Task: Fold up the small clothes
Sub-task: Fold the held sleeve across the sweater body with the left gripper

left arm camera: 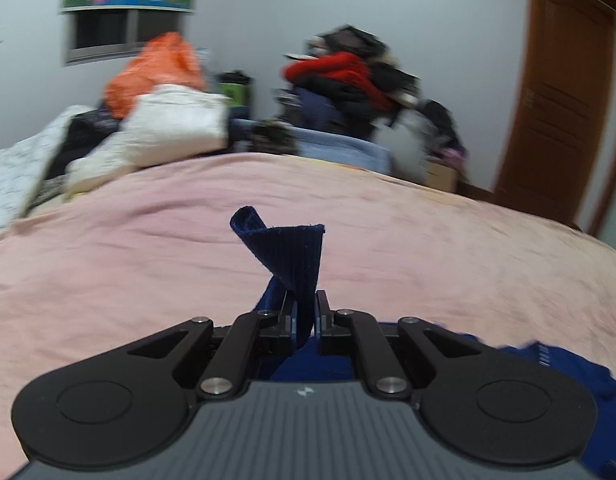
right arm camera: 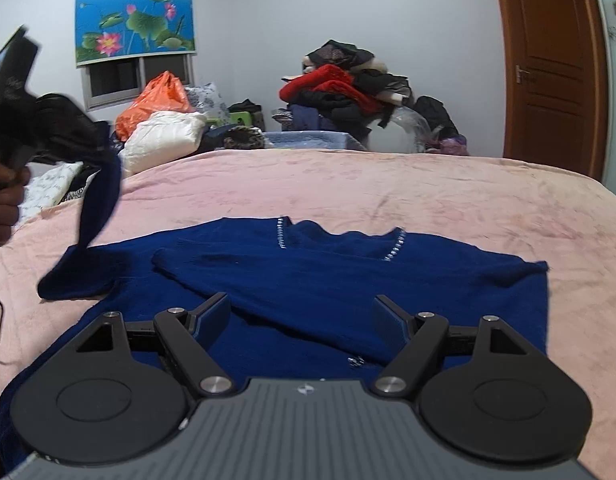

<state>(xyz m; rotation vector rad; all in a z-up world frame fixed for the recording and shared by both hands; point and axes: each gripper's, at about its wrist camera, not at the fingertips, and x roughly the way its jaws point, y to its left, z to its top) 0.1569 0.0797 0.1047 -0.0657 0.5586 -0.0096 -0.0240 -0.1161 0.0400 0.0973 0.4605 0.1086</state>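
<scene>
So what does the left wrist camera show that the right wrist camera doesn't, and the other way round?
Only the left wrist view shows the left hand-held gripper shut on a ribbed cuff of the dark blue knitted sweater, close up.

Only the right wrist view shows the sweater spread flat, one sleeve folded across its front, the other lifted at the left, plus the open right hand-held gripper above the fabric and the person's hand.

Both show the pink blanket, the heap of clothes with a red garment, the orange plastic bag and the brown wooden door.
</scene>
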